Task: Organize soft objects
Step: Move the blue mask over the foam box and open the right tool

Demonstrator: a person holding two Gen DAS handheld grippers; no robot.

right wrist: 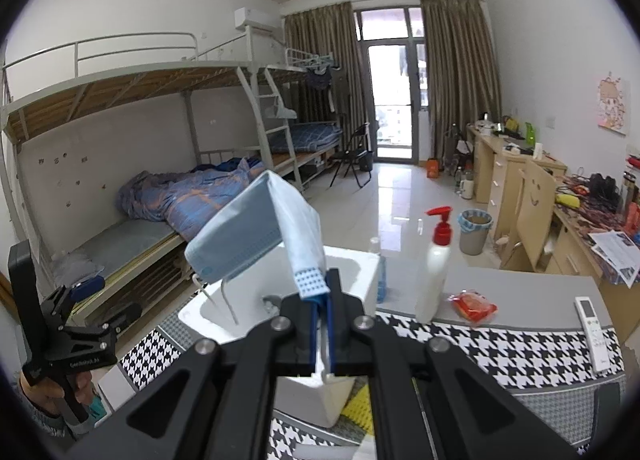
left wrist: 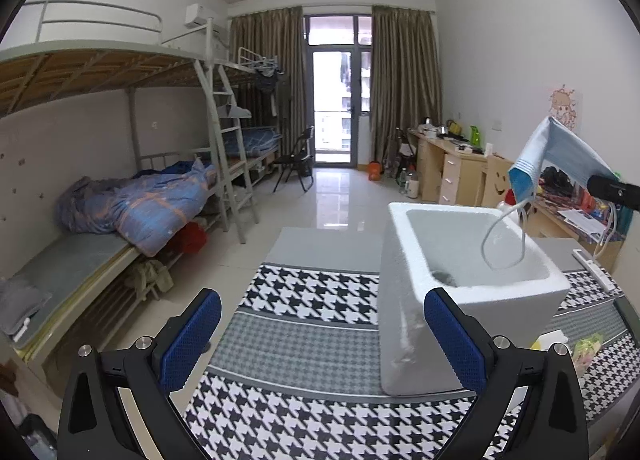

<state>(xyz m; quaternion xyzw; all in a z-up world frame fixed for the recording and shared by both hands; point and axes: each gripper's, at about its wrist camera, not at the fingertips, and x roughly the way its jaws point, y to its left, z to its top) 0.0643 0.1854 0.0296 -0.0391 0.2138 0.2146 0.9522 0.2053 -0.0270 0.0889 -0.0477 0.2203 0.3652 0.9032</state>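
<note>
My right gripper (right wrist: 322, 302) is shut on the edge of a blue face mask (right wrist: 260, 232), holding it folded in the air above a white foam box (right wrist: 360, 272). In the left wrist view the mask (left wrist: 556, 151) hangs from the right gripper's tip (left wrist: 614, 191), and its ear loop (left wrist: 504, 244) dangles into the open foam box (left wrist: 460, 300). A small dark item lies at the box bottom (left wrist: 442, 276). My left gripper (left wrist: 320, 336) is open and empty, low in front of the box, its right finger (left wrist: 452, 336) beside the box wall.
The box stands on a table with a houndstooth cloth (left wrist: 304, 340). A white bottle with a red pump (right wrist: 434, 268), a red packet (right wrist: 474, 306) and a white remote (right wrist: 596, 332) lie behind it. Bunk beds (left wrist: 120, 195) stand left, desks (right wrist: 520, 179) right.
</note>
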